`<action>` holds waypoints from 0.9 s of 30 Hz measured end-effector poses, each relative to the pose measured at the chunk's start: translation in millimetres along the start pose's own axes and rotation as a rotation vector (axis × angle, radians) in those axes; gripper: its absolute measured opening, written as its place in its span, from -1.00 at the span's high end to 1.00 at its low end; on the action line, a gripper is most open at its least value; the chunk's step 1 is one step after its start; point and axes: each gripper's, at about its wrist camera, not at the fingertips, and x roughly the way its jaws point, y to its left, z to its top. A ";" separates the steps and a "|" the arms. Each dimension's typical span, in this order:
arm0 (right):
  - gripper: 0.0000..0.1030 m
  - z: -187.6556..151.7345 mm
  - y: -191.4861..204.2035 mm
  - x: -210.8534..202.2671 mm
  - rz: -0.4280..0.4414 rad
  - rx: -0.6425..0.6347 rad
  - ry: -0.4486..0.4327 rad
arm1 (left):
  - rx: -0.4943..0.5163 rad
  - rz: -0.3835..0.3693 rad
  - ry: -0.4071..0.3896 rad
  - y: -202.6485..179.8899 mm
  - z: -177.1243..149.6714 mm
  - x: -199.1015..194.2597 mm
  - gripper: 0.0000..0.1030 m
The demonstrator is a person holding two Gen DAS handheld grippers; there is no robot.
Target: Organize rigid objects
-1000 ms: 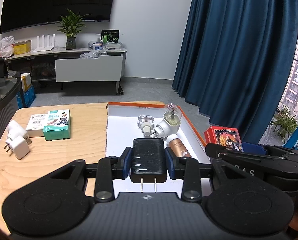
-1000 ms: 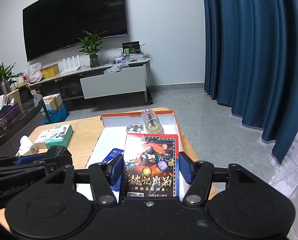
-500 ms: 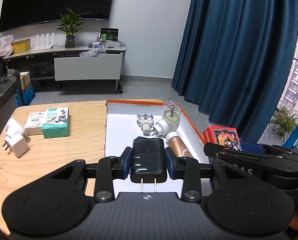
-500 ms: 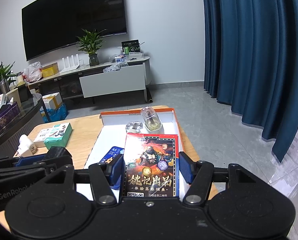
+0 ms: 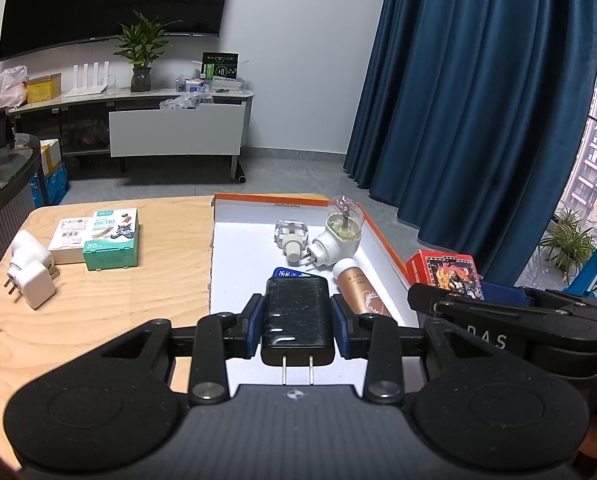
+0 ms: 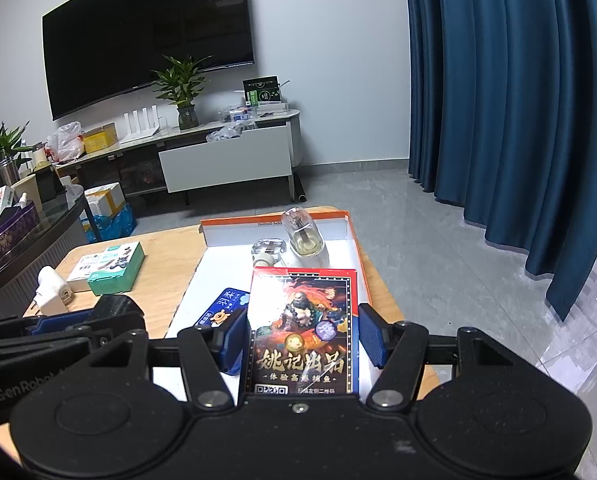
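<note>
My left gripper (image 5: 297, 320) is shut on a black plug charger (image 5: 297, 312), prongs toward the camera, held over the near part of the white tray (image 5: 234, 280) with an orange rim. My right gripper (image 6: 303, 336) is shut on a red playing-card box (image 6: 302, 320) above the tray's right side (image 6: 354, 248). From the left wrist view, the right gripper (image 5: 498, 320) and its card box (image 5: 444, 272) show at the right. In the tray lie a clear glass bottle (image 5: 290, 236), a white plug-in diffuser (image 5: 340, 232), a bronze bottle (image 5: 358, 286) and a blue pack (image 6: 222, 304).
On the wooden table (image 5: 138, 300) left of the tray lie two white chargers (image 5: 30, 276), a green box (image 5: 110, 240) and a white box (image 5: 70, 236). The left gripper's body (image 6: 58, 332) fills the lower left of the right wrist view. Blue curtains (image 5: 478, 120) hang to the right.
</note>
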 end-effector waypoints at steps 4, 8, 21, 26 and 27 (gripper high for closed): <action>-0.39 -2.5 -0.3 0.7 0.001 0.002 0.003 | 0.002 -0.001 -0.003 -0.6 1.0 -0.1 0.29; -0.39 -4.1 -1.4 1.8 0.001 0.002 0.006 | 0.001 -0.001 -0.001 -0.4 0.2 0.7 0.29; -0.39 -5.2 -2.7 4.9 0.002 0.001 0.018 | -0.005 -0.001 0.007 0.1 -0.2 2.7 0.29; -0.39 -3.6 -3.6 4.7 0.001 0.002 0.019 | -0.003 -0.002 0.008 -0.2 0.4 3.0 0.29; -0.39 -2.4 -4.0 5.4 0.002 0.004 0.019 | -0.003 -0.003 0.008 -0.1 0.4 3.5 0.29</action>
